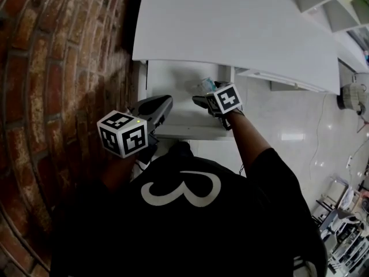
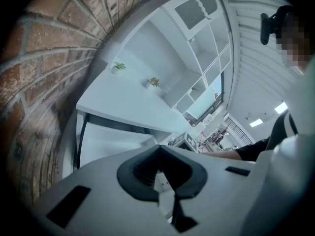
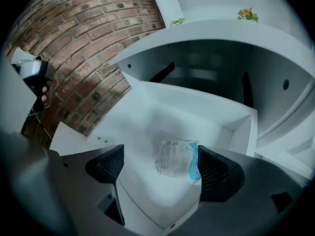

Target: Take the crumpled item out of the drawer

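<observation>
Your right gripper (image 3: 161, 167) was over the open white drawer (image 3: 147, 107), jaws spread wide, nothing clamped. The crumpled clear plastic wrapper with a blue edge (image 3: 174, 157) lay on the drawer floor straight ahead of those jaws. It was inside the gap but off-centre, right by the right-hand pad; I couldn't confirm contact. No strong long axis; the blue edge ran roughly along that pad. Your left gripper (image 2: 158, 173) was at the drawer's front, jaws together, empty, so the right was clearly nearer. Count: one wrapper, one drawer, two grippers.
</observation>
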{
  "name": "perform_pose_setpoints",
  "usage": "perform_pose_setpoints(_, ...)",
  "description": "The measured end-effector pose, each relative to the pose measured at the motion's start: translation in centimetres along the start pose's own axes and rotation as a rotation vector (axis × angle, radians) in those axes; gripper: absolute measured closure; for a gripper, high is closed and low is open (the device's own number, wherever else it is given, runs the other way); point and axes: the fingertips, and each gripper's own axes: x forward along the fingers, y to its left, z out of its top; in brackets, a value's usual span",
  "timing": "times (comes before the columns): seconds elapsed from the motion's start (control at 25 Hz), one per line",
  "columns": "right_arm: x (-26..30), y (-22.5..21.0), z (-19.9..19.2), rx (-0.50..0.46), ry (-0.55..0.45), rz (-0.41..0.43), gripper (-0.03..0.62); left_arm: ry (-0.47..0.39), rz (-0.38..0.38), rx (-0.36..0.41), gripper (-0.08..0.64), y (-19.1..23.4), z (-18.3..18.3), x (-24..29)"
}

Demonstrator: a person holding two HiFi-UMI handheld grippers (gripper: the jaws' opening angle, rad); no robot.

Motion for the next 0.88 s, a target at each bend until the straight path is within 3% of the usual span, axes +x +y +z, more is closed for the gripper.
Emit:
perform_pose_setpoints(0.12, 1.8, -0.8, -0.9, 0.023, 0.054, -0.035, 0.150, 0.000, 0.010, -0.016, 0.557, 0.9, -0.5, -0.1)
perform_pose_setpoints(0.28, 4.0, -1.1, -2.0, -0.016, 0.153, -0.052, 0.152, 0.000, 0.018, -0.015, 0.557, 1.4, -0.2, -0.3)
perform_pose_setpoints(0.44, 4.1, -3.0, -4.2, -0.094, 0.338, -0.197, 0.161, -0.009, 0.033, -0.030, 0.557, 2.1, -0.1, -0.5)
perform_pose_setpoints(0.68, 5.5, -3.3, -4.5, -0.111, 0.388, -0.220, 0.210, -0.009, 0.036, -0.038, 0.557, 2.3, -0.2, -0.6)
perform_pose_setpoints(0.88, 6.9, -3.4, -4.7, -0.107, 0.368, -0.205, 0.236, -0.002, 0.039, -0.037, 0.557, 2.8, -0.4, -0.8)
